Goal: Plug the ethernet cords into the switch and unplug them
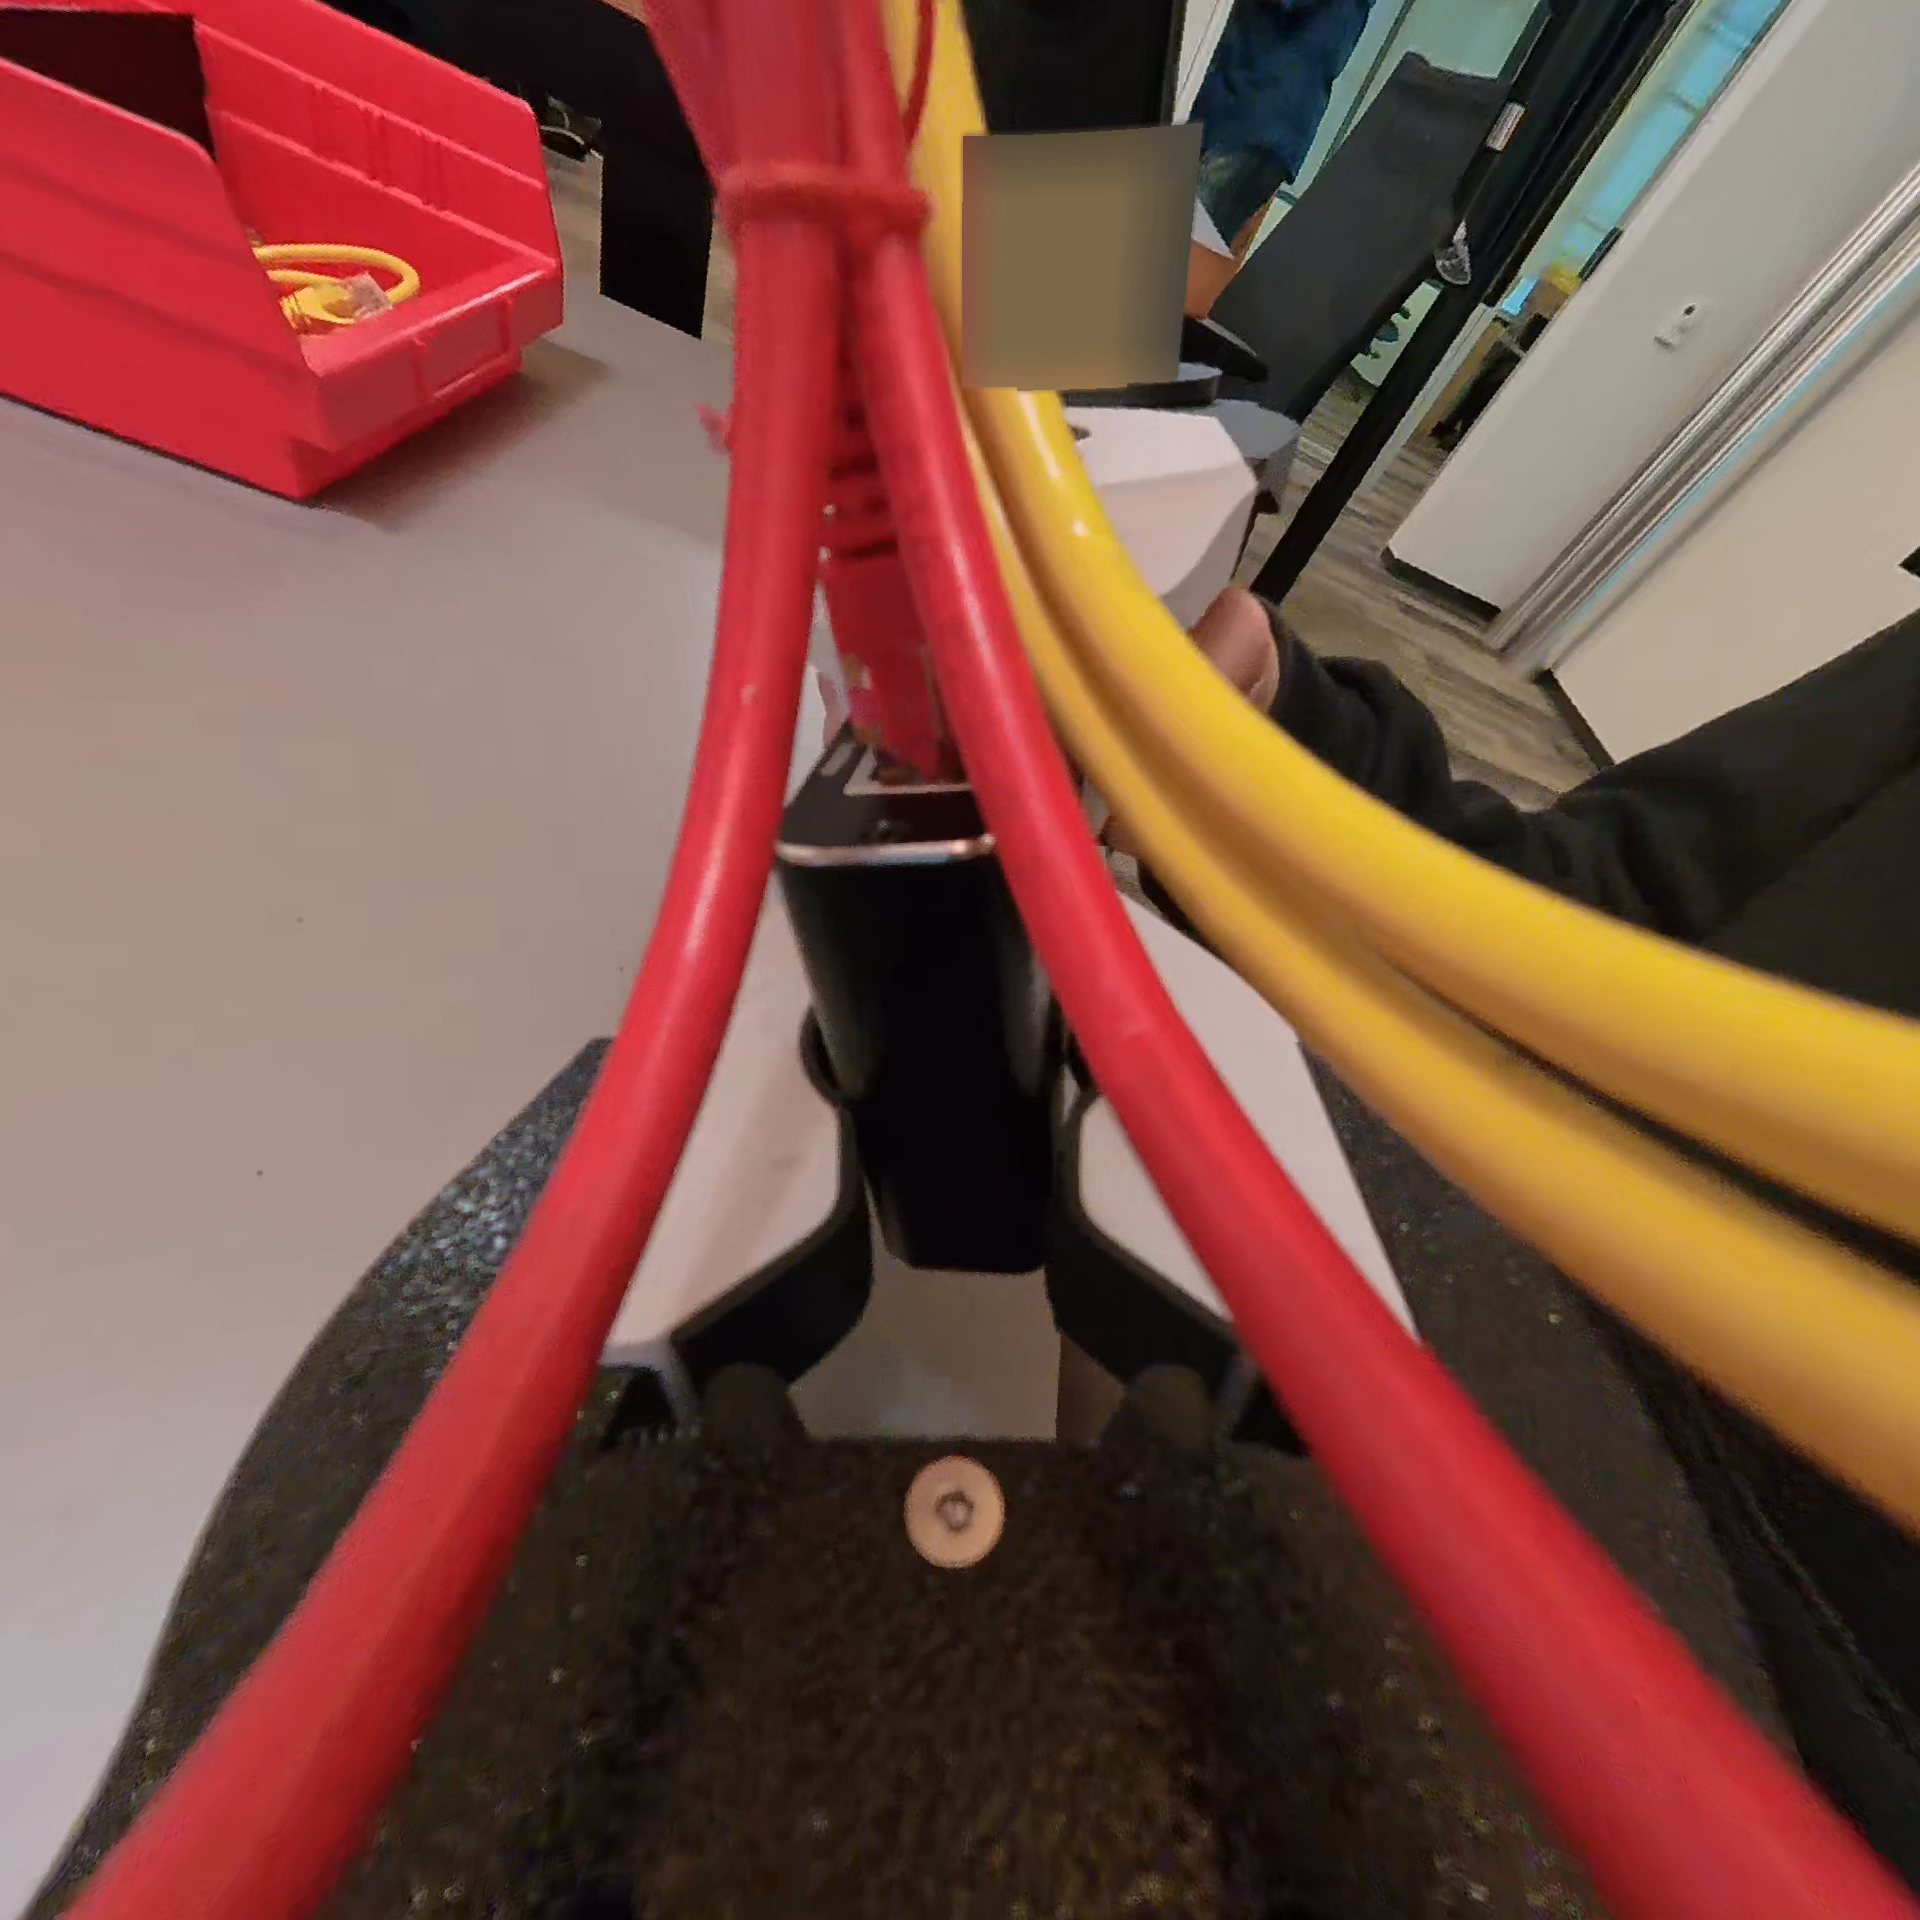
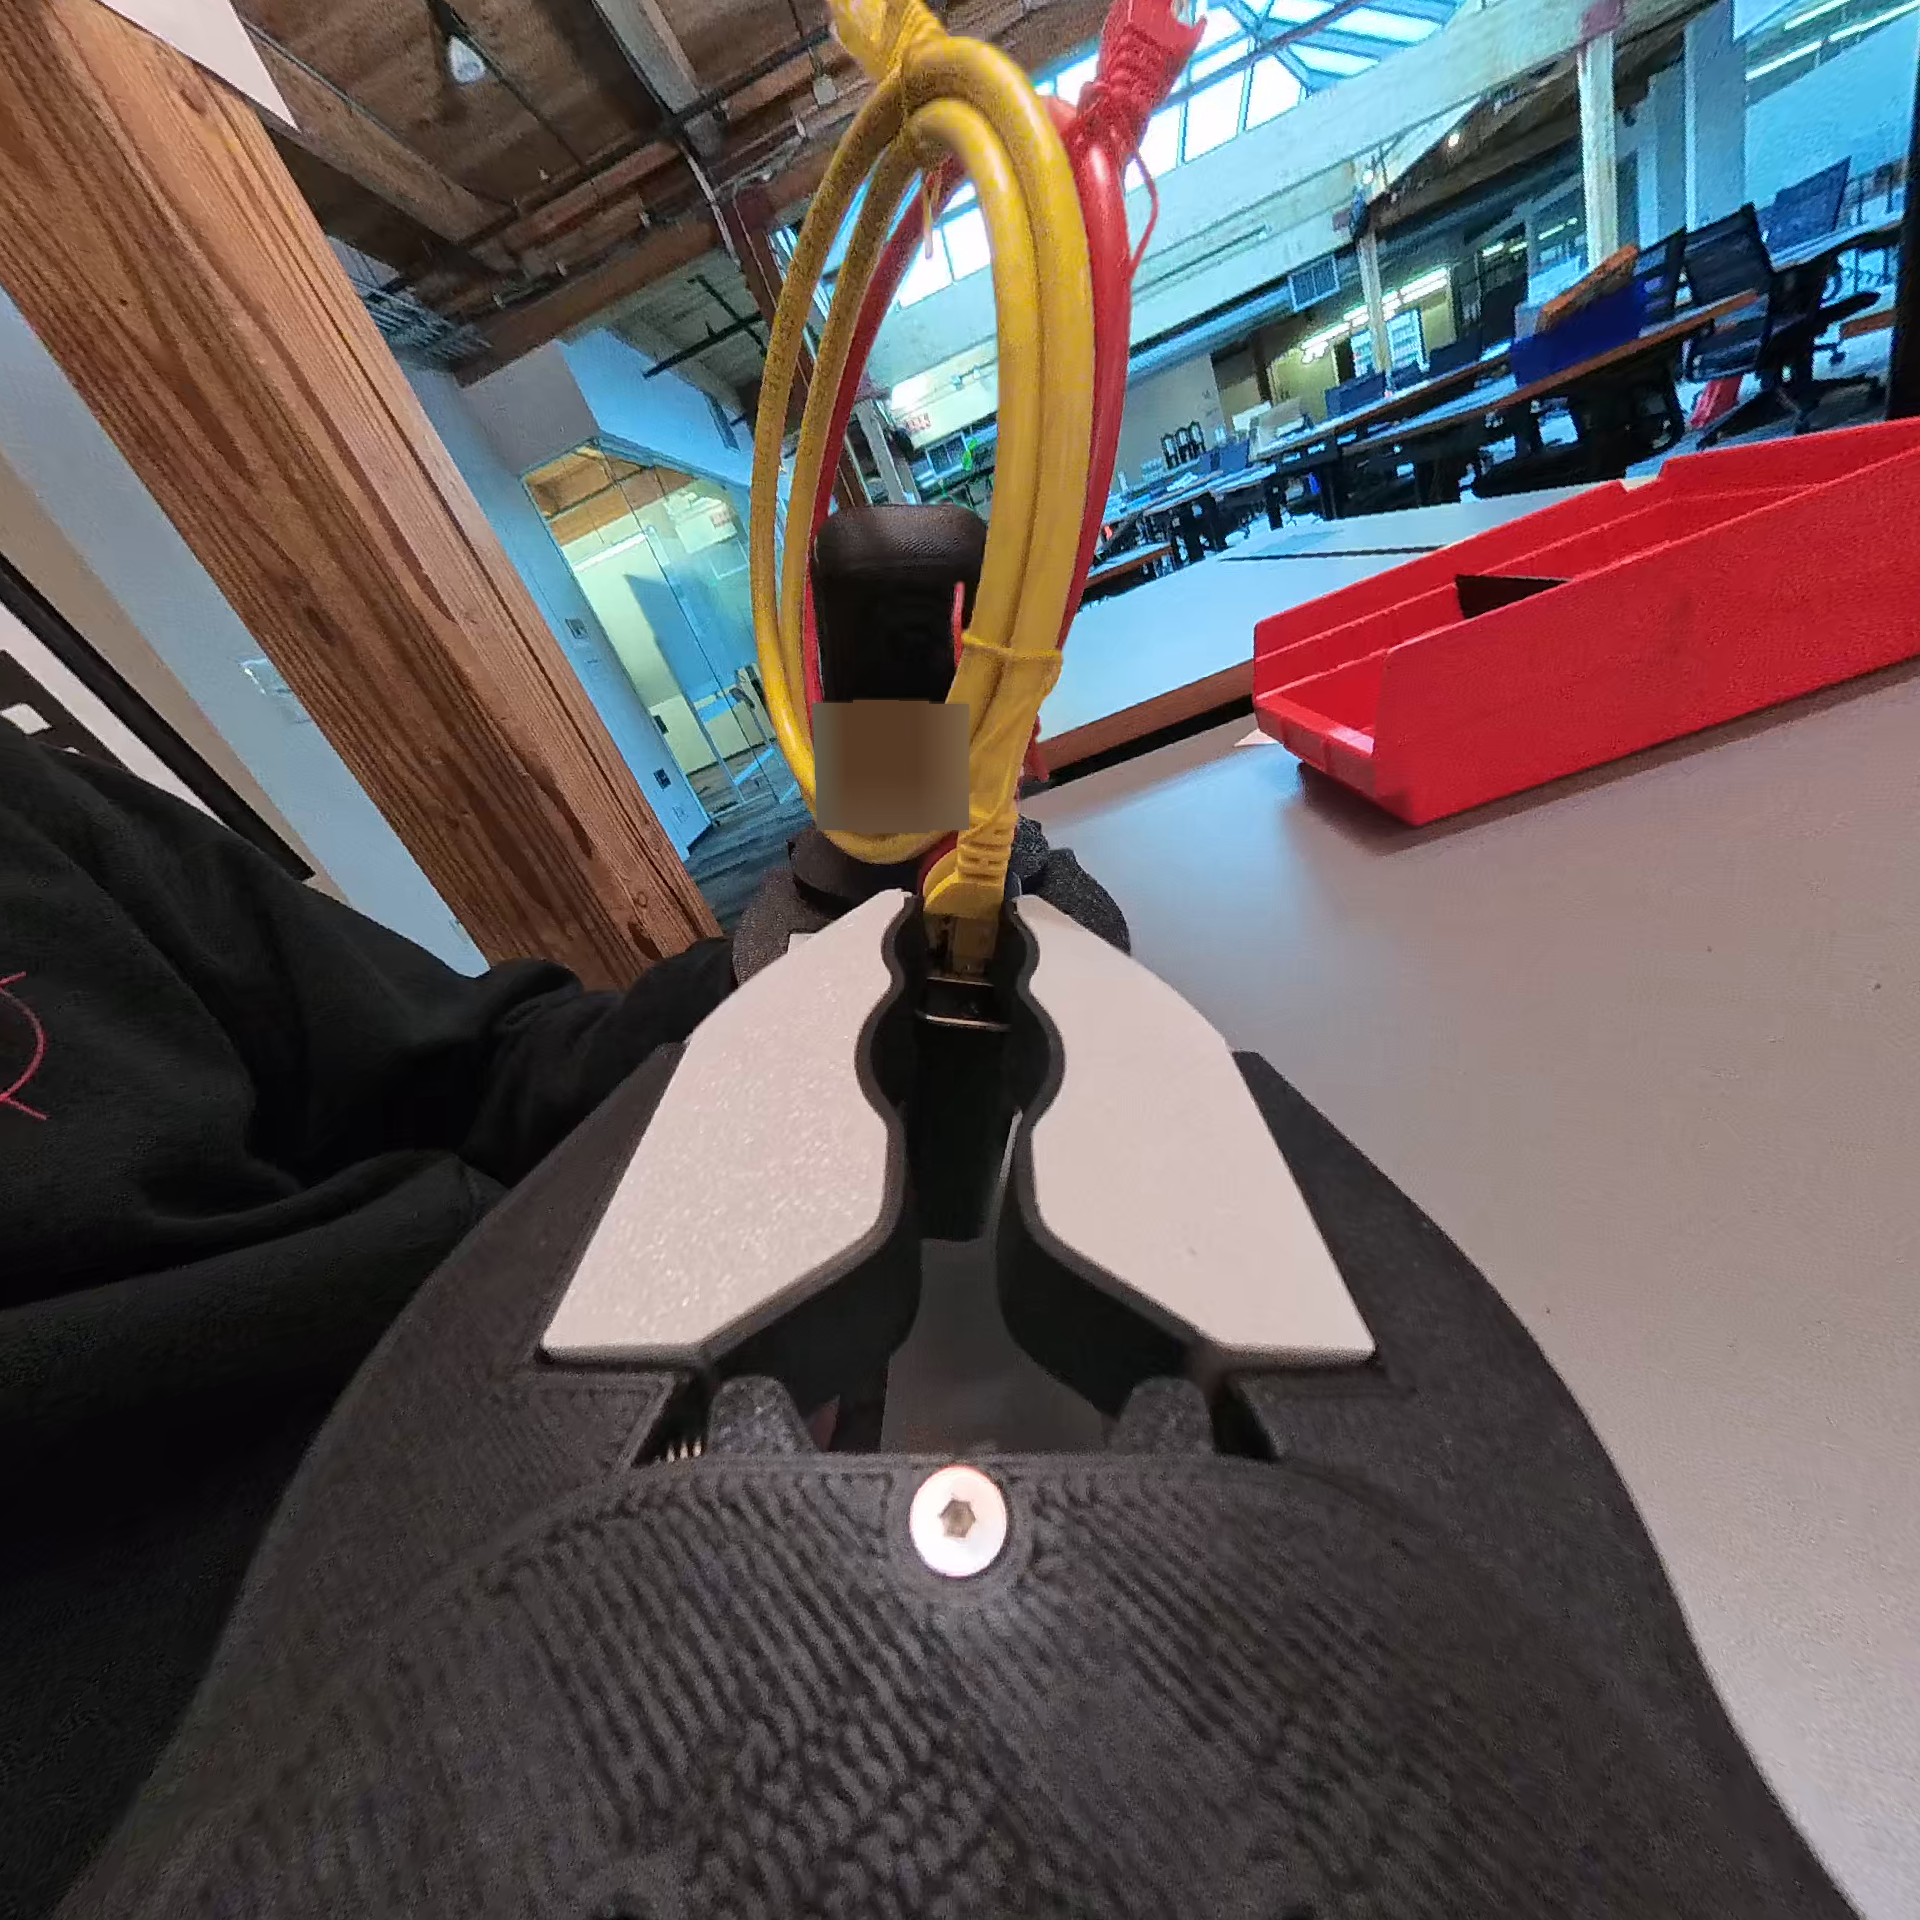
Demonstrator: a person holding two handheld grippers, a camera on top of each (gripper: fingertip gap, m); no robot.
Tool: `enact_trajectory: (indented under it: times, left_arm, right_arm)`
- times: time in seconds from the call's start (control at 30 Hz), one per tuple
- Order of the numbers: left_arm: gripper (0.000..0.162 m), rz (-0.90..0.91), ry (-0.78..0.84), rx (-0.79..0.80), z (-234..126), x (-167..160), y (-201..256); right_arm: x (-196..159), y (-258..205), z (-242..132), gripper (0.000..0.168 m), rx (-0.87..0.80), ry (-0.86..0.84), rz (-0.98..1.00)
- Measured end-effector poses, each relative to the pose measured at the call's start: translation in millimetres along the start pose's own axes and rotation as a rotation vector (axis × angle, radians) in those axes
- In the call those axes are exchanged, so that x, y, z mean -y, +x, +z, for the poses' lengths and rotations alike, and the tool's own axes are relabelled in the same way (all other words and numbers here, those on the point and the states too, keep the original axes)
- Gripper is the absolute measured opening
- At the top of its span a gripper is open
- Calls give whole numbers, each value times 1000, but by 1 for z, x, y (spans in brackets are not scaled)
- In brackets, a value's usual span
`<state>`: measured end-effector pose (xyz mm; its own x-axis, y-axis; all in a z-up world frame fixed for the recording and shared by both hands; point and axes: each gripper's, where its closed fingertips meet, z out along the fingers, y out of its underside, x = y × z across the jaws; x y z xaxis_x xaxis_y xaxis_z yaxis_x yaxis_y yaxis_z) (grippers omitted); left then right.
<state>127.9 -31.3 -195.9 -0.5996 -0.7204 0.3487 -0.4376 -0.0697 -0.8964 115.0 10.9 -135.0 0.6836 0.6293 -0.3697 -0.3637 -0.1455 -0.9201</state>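
A small black switch [image 1: 925,1039] stands on end between my two grippers, which face each other. My left gripper [image 1: 940,1081] is shut on its near end. A red ethernet cord [image 1: 727,831] loops toward the camera, and its red plug [image 1: 878,665] sits in a port on the switch's face. A yellow cord [image 1: 1351,914] arcs off to the right. In the right wrist view my right gripper [image 2: 964,940] is shut on the switch [image 2: 956,1132]. A yellow plug [image 2: 966,914] sits in a port between its fingertips. The yellow cord [image 2: 1039,416] and red cord [image 2: 1107,312] loop above.
A red plastic bin [image 1: 395,343] holding another yellow cord [image 1: 343,286] stands on the grey table [image 1: 260,831] at the back left; it also shows in the right wrist view [image 2: 1558,675]. A person's dark sleeve [image 2: 208,1091] is close. A wooden post [image 2: 312,520] stands behind. About 6 cm separates my left fingertips from my right.
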Motion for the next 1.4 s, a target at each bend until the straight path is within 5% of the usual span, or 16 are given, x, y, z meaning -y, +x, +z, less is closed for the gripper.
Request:
enact_trajectory:
  times: [0.57, 0.73, 1.1, 1.4]
  left_arm:
    - [33, -36, -119, 71, -7, -3, -9]
    - [33, -167, -40, -89, -6, 6, 9]
    - [32, -91, -9, 19, -12, 8, -2]
    - [34, -84, 30, 19, -22, 16, -5]
  right_arm:
    - [5, 6, 0, 14, -87, 6, -23]
    - [13, 1, 3, 13, -23, 88, 45]
    - [11, 2, 4, 14, -28, 57, 13]
    - [2, 9, 0, 39, -30, 47, 57]
